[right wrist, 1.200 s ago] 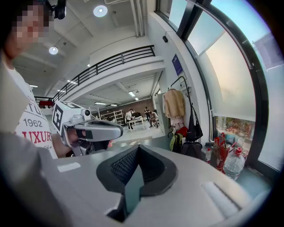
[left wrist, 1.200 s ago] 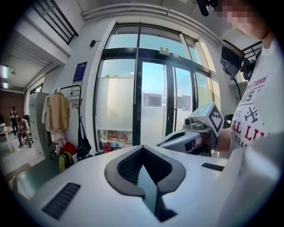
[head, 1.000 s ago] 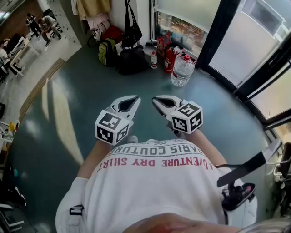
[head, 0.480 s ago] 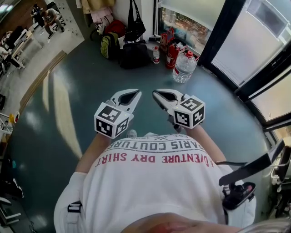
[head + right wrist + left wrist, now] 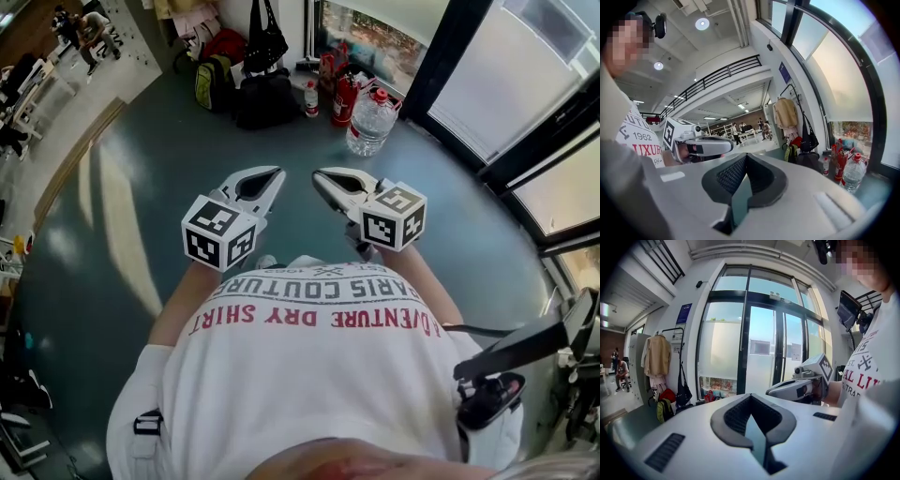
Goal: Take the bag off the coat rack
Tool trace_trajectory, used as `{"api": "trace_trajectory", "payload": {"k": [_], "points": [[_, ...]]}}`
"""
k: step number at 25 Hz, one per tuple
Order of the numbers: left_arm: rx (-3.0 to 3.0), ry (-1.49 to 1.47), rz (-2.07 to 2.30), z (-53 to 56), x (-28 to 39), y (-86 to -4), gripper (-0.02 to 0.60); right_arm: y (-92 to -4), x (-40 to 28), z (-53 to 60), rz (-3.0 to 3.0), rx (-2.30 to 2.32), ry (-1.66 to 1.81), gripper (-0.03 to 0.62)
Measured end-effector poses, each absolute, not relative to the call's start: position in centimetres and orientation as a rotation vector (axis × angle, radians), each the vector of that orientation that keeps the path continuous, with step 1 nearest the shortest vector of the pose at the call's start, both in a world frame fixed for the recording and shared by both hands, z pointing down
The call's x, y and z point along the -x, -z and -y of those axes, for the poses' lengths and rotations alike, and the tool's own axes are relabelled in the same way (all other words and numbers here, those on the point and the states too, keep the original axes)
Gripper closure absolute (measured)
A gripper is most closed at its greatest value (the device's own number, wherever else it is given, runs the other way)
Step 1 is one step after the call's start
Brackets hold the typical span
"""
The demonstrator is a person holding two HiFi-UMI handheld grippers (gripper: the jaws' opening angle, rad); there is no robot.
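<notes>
Shut, empty: white plastic left gripper [image 5: 278,173] and right gripper [image 5: 320,176], well apart from the black hanging shoulder bag [image 5: 265,42] (arriving closed risks knocking, not hooking, its strap).

Large water jug [image 5: 371,120]; red fire extinguisher [image 5: 343,98] just beside it — green backpack [image 5: 212,84] well apart, further left.

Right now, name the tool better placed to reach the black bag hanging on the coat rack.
Probably left: the left tool lines up with the black bag; the right tool sits further aside. Both are shut, empty, far off.
</notes>
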State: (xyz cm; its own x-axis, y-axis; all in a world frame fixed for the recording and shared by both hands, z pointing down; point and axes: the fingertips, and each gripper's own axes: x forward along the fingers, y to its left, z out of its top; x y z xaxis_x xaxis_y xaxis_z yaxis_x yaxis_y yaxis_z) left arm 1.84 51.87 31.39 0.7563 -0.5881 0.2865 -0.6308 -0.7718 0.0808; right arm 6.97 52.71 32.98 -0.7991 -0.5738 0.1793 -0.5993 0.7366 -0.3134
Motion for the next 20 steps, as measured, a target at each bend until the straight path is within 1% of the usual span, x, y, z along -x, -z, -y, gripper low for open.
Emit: {"api": "trace_trajectory", "payload": {"k": [5, 10, 15, 20], "points": [[-2.789, -0.411, 0.934, -50.3, -2.3, -32.3, 0.58, -34.4, -7.3, -50.9, 2.847, -0.98, -0.587, 0.595], [-2.751, -0.418, 0.938, -45.5, -1.8, -34.0, 0.58, -35.7, -7.0, -47.1, 2.849, -0.978, -0.572, 0.595], [-2.732, -0.421, 0.957, -36.5, -0.1, -35.8, 0.58, -37.5, -6.1, -38.4, 2.812, -1.01, -0.605, 0.595], [-2.705, -0.424, 0.943, -23.4, 2.0, -38.1, 0.58, -39.2, -4.8, -25.2, 2.798, -1.053, -0.658, 0.595]]}}
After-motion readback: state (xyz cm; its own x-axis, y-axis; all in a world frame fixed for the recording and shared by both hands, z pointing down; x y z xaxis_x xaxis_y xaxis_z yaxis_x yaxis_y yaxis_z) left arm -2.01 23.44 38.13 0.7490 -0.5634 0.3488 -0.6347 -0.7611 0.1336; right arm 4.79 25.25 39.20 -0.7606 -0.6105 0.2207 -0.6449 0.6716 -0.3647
